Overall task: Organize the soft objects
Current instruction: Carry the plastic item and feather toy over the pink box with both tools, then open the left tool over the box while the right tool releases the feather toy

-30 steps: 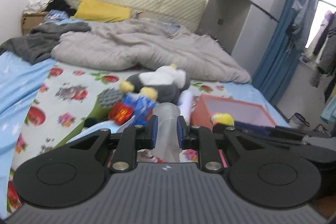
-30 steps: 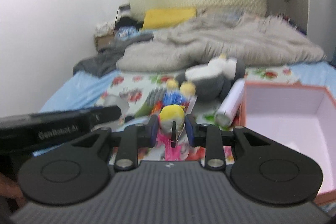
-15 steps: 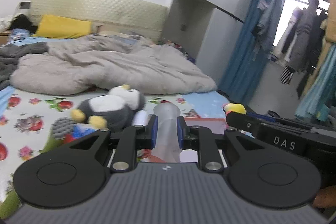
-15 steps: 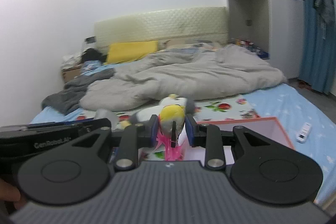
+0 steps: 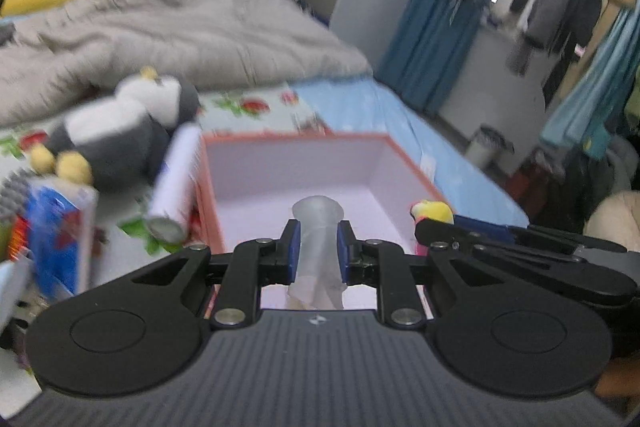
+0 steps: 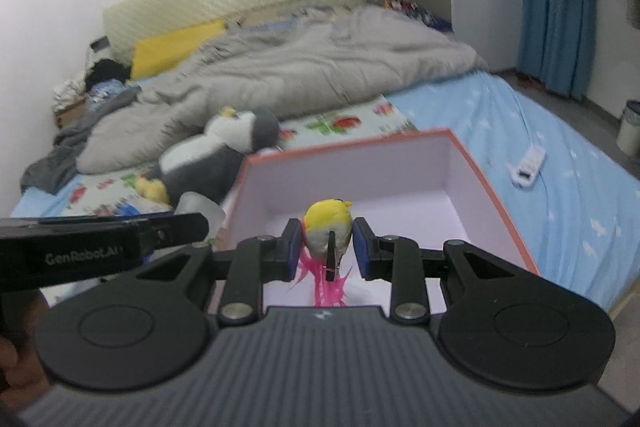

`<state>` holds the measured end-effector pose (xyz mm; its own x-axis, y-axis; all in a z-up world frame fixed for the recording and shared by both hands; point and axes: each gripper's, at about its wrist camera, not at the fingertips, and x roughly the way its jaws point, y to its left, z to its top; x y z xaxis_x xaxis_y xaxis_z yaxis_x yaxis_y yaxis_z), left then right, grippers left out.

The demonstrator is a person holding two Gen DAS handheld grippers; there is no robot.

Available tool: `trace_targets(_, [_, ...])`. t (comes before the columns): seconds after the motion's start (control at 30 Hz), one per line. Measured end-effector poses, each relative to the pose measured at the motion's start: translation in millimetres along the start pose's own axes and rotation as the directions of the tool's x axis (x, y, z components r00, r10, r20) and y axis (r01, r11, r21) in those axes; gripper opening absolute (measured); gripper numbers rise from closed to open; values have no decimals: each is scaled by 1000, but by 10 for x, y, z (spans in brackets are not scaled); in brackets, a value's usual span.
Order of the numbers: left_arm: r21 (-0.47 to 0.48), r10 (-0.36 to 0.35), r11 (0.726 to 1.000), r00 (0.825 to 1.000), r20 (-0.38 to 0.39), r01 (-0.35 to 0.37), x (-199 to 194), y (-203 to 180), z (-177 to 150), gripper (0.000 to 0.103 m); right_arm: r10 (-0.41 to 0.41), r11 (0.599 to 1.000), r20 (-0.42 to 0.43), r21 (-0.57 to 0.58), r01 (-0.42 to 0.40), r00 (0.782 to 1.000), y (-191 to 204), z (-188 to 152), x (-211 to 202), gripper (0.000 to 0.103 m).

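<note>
Soft translucent toy point(image 5: 317, 243), pale and flared at its far end, is sitting clenched between the blue pads of the left gripper point(image 5: 318, 253); its rumpled lower end is hanging below the jaws. The right gripper point(image 6: 327, 247) is likewise squeezing a small yellow-headed plush point(image 6: 328, 227) with pink feathery strands trailing under it.

Just beyond and below both sets of jaws, the open pink-walled box point(image 6: 472, 163) with the orange rim is lying on the bed, its floor looking bare. In the left wrist view the right gripper's toy is showing close off to the right of the left claw, so the two tools are working nearly side by side over one opening.

Left of the box, touching or almost touching its wall, a white cylinder point(image 5: 176, 179) is lying, then a grey-and-white penguin plush point(image 5: 120, 139), then a blue packet point(image 5: 56, 227). Farther out: a rumpled grey duvet point(image 6: 304, 75) and a white remote-like device point(image 6: 528, 163) on the blue sheet.

Risks, as judged:
- Both views are blurring with motion; releasing while swinging could be throwing a toy past the far wall.
- Grippers so near each other could be knocking together, jarring one grip.
- Pink strands could be snagging on a pad and dragging the plush back out.
- Light box could be sliding if a claw is catching its rim.
</note>
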<state>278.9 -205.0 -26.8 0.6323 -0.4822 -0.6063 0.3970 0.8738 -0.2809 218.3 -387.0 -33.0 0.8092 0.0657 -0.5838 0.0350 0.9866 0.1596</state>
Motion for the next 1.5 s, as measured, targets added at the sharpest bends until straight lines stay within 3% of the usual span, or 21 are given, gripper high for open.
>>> trace_targets(0.27, [30, 19, 999, 988, -156, -14, 804, -76, -98, 23, -21, 999, -106, 29, 24, 994, -324, -180, 483, 31])
trace_targets(0.5, [19, 31, 999, 975, -218, -27, 1101, 22, -179, 23, -17, 998, -141, 53, 25, 990, -433, -297, 661, 31])
trace_targets(0.57, [16, 39, 999, 975, -218, -36, 1124, 31, -179, 26, -14, 998, -140, 58, 22, 990, -444, -292, 688, 31])
trace_targets(0.63, [13, 38, 999, 978, -204, -36, 1102, 36, -160, 43, -13, 998, -132, 57, 21, 991, -436, -277, 682, 32])
trace_targets(0.7, [13, 20, 1000, 977, -212, -17, 1083, 35, -141, 46, -12, 998, -122, 54, 19, 992, -433, -254, 662, 33])
trace_targets(0.77, [16, 29, 1000, 981, -193, -27, 1018, 30, -121, 46, -9, 998, -119, 56, 16, 993, -420, -224, 639, 39])
trace_targets(0.8, [19, 31, 999, 982, -186, -28, 989, 37, -108, 46, -7, 998, -116, 58, 14, 993, -416, -209, 624, 49])
trace_targets(0.83, [19, 28, 1000, 983, -180, -25, 933, 32, -94, 46, -6, 998, -108, 58, 12, 994, -408, -194, 595, 53])
trace_targets(1.13, [60, 51, 997, 998, -28, -49, 211, -33, 112, 46, 39, 998, 42, 50, -41, 998, -174, 56, 36, 53])
trace_targets(1.5, [57, 75, 995, 988, 134, -83, -757, 4, 80, 46, 167, 986, 184, -20, -166, 969, 299, 186, -555, 53])
